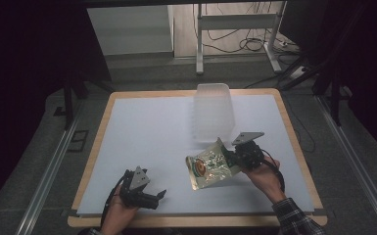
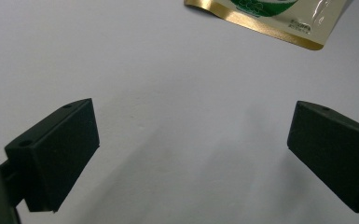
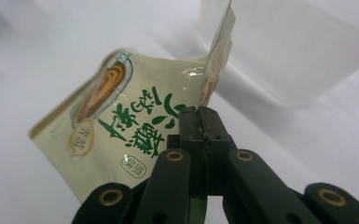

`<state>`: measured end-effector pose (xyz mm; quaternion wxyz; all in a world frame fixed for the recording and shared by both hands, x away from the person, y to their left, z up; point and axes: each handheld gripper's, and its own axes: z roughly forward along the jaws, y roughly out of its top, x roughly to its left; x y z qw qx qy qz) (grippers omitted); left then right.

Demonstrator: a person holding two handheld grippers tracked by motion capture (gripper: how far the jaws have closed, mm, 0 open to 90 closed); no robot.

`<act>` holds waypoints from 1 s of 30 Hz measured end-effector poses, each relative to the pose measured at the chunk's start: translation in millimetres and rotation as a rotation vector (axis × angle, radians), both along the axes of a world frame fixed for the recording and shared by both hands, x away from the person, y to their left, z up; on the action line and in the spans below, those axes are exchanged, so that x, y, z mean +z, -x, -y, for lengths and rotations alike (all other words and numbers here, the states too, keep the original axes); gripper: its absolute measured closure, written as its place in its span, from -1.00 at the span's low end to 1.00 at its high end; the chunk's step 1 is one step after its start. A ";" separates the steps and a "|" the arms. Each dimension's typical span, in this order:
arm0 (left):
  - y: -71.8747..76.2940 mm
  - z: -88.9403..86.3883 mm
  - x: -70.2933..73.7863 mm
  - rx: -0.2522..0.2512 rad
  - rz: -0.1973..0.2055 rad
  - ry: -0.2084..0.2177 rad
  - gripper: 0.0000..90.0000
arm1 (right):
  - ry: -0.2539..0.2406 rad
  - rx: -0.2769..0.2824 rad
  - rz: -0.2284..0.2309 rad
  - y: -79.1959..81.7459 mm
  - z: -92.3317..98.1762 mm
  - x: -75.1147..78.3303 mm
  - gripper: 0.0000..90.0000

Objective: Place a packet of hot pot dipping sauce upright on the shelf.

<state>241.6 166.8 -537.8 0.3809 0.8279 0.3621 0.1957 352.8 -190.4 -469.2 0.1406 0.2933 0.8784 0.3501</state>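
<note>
A cream and gold food pouch (image 1: 209,168) with green lettering and a round picture lies tilted on the white table sheet (image 1: 142,142), its right edge lifted. My right gripper (image 1: 235,155) is shut on that edge; in the right gripper view the jaws pinch the pouch (image 3: 135,126) at the gripper's tips (image 3: 199,114). My left gripper (image 1: 159,196) rests low at the front left of the sheet, open, with nothing between its fingers (image 2: 56,154). A corner of the pouch (image 2: 270,18) shows at the top of the left gripper view.
A clear plastic tray (image 1: 212,111) lies at the back middle of the sheet, just beyond the pouch, and appears as a pale translucent shape (image 3: 298,51) in the right gripper view. The wooden table edge (image 1: 294,137) frames the sheet. Cables and a metal stand (image 1: 235,29) are on the floor behind.
</note>
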 end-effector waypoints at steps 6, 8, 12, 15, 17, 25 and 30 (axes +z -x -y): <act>0.0 -0.6 0.2 0.003 0.003 -0.001 -0.95 | -0.037 0.046 -0.023 -1.1 -7.0 21.4 0.98; 0.1 -0.5 0.2 0.002 0.004 -0.002 -0.95 | -0.049 0.055 -0.026 -1.8 -12.9 29.3 0.98; 0.2 -0.4 0.3 0.002 0.008 -0.005 -0.96 | -0.044 0.091 -0.028 -2.3 -27.6 46.2 0.98; 0.3 -0.5 0.4 0.002 0.010 -0.005 -0.95 | -0.037 0.116 -0.023 -2.2 -37.2 55.8 0.98; 0.5 -0.2 0.4 0.001 0.010 -0.007 -0.96 | -0.030 0.134 -0.019 -2.1 -43.5 61.4 0.98; 1.2 -1.0 1.6 0.004 0.017 0.002 -0.96 | -0.007 0.176 0.006 0.4 -65.5 75.3 0.98; 1.3 -1.6 2.2 0.002 0.015 0.005 -0.97 | 0.019 0.200 0.042 -0.2 -75.7 84.9 0.98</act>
